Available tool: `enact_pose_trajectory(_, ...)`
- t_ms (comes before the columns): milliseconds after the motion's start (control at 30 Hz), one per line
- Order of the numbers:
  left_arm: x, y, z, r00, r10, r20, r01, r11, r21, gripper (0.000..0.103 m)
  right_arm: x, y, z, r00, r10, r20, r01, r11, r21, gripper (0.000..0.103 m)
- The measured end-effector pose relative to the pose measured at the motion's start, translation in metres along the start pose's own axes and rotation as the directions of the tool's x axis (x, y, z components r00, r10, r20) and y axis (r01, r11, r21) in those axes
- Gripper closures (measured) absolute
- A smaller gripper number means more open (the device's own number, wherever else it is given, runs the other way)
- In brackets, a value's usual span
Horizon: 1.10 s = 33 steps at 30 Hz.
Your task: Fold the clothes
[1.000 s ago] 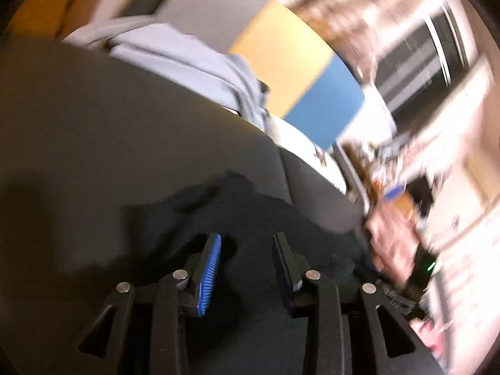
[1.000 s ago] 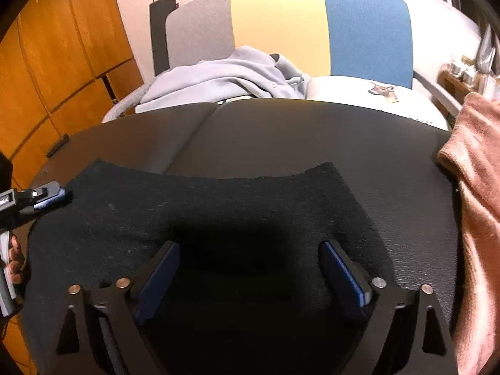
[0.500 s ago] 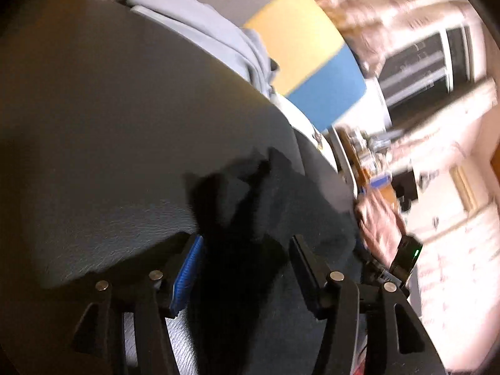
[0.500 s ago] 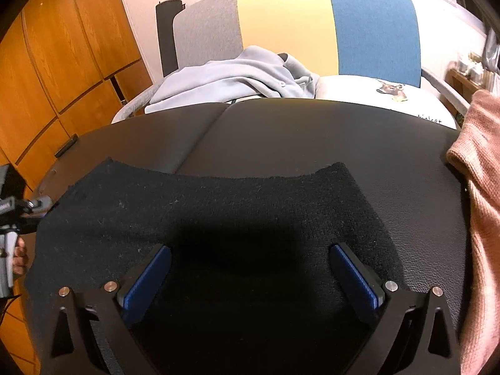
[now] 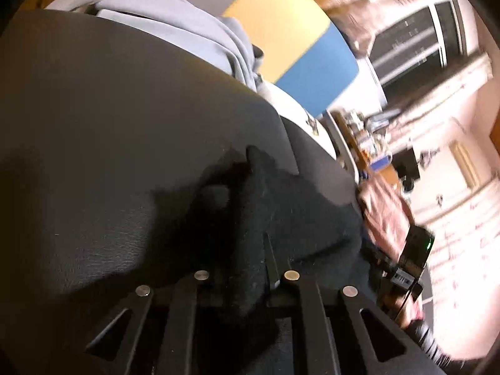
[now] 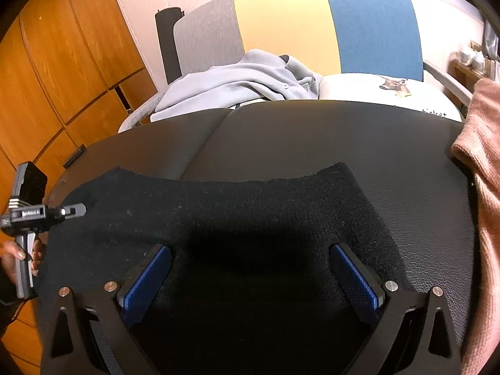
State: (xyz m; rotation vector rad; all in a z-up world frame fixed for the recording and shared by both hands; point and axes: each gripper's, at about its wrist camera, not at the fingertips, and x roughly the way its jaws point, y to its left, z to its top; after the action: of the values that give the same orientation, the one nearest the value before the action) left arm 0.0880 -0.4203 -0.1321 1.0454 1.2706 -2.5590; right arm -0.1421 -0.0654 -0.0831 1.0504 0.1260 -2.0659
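At the frame's left edge the left claw (image 6: 73,211) has just closed, pinching a corner of the black knit garment (image 6: 250,218) spread across the dark worktop (image 6: 312,131) mid-frame — the right claw (image 6: 250,278) spreads wide over it, gripping nothing.

lived-in home room, likely a living or bedroom area. landmark: black leather-look bench (image 6: 312,137). behind it, a chair back (image 6: 312,25) in grey, yellow and blue panels, with a pale grey garment (image 6: 237,84) and a white printed cushion (image 6: 384,93) heaped at its foot. left of the bench, orange wooden cabinet doors (image 6: 62,62). right of it, a cluttered shelf (image 5: 365,137) and a dark window (image 5: 415,47).
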Motion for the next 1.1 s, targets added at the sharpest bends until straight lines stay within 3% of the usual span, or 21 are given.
enact_pose_trajectory(67,-0.012,-0.004,0.003,1.0,0.004,0.013,-0.004,1.0,0.017,0.092,-0.002,0.004,0.001,0.999,0.028,-0.031,-0.029,1.0,-0.012,0.0)
enact_pose_trajectory(100,-0.017,-0.007,0.005,1.0,0.011,0.012,-0.011,0.999,0.033,0.092,-0.006,0.007,0.001,0.995,0.083,-0.059,-0.085,0.996,-0.033,0.0)
enact_pose_trajectory(167,-0.027,-0.011,0.01,1.0,0.025,0.011,-0.026,0.998,0.061,0.092,-0.015,0.012,-0.001,0.975,0.187,-0.118,-0.196,0.978,-0.071,0.0)
enact_pose_trajectory(300,-0.043,-0.014,0.025,0.998,0.066,0.018,-0.067,0.994,0.086,0.092,-0.042,0.037,-0.012,0.937,0.249,-0.246,-0.307,0.921,-0.239,0.0)
enact_pose_trajectory(433,-0.057,-0.02,0.033,0.994,0.111,0.017,-0.112,0.987,0.115,0.092,-0.058,0.057,-0.017,0.904,0.252,-0.346,-0.375,0.856,-0.357,0.0)
enact_pose_trajectory(533,-0.065,-0.028,0.035,0.991,0.136,0.012,-0.136,0.98,0.143,0.092,-0.054,0.067,-0.017,0.895,0.224,-0.386,-0.386,0.823,-0.418,0.0)
enact_pose_trajectory(633,-0.072,-0.032,0.038,0.989,0.149,0.016,-0.15,0.976,0.158,0.092,-0.04,0.07,-0.014,0.888,0.206,-0.411,-0.395,0.801,-0.45,0.0)
enact_pose_trajectory(733,-0.076,-0.036,0.039,0.992,0.124,0.01,-0.124,0.981,0.149,0.092,-0.018,0.061,-0.025,0.877,0.124,-0.464,-0.366,0.798,-0.478,0.0)
enact_pose_trajectory(833,-0.084,-0.048,0.036,0.999,0.042,0.009,-0.042,0.991,0.129,0.092,-0.019,0.053,-0.039,0.894,0.145,-0.424,-0.37,0.774,-0.513,0.0)
enact_pose_trajectory(933,-0.095,-0.07,0.031,0.997,-0.063,0.039,0.058,0.993,0.105,0.092,-0.022,0.045,-0.045,0.915,0.19,-0.356,-0.35,0.811,-0.469,0.0)
enact_pose_trajectory(1100,-0.101,-0.109,0.025,0.974,-0.203,0.098,0.202,0.979,0.023,0.093,-0.026,0.04,-0.055,0.943,0.211,-0.257,-0.306,0.851,-0.427,0.0)
